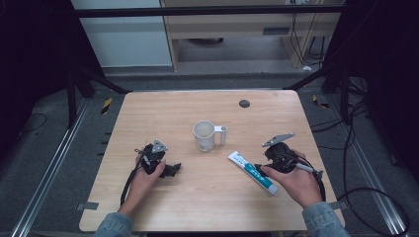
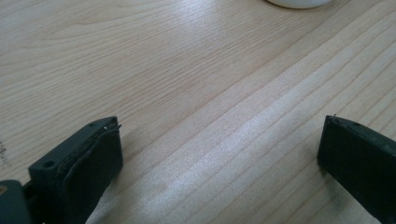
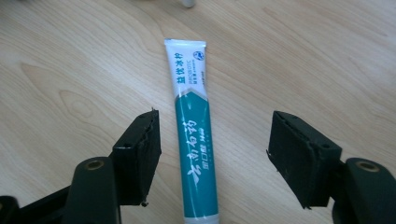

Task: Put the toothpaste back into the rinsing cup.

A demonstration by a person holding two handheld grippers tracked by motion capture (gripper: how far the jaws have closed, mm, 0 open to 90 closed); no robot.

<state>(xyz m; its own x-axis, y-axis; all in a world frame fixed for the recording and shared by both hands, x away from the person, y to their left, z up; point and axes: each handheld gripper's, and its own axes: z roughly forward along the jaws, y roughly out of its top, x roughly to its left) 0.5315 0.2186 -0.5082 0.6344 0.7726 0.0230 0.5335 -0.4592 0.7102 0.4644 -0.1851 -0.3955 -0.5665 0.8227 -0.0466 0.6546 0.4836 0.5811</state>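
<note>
Nearest the person, two hands come in from the bottom of the high view, each holding one gripper low over the table [image 1: 207,202]. The left hand [image 1: 143,180] holds the left gripper [image 1: 174,169], which points toward the table's middle; in the left gripper view its two jaws stand wide apart with nothing but bare wood between them. The right hand [image 1: 296,182] holds the right gripper [image 3: 212,156], its jaws also spread wide, one on each side of the single toothpaste tube [image 3: 194,135] without touching it. The tube lies flat on the table, teal at the near end and white at the far end; its nearest end, where the cap would be, is cut off by the bottom edge of the right gripper view. In the high view the tube [image 1: 253,171] lies aslant just left of the right hand.

Farther on, near the table's middle, stands one white cup [image 1: 205,136], upright, handle to the right, well apart from the tube. Its inside is hard to make out. In the left gripper view just its base edge [image 2: 299,3] shows at the top.

Farthest, one small dark round spot [image 1: 244,103] sits near the table's back edge.
</note>
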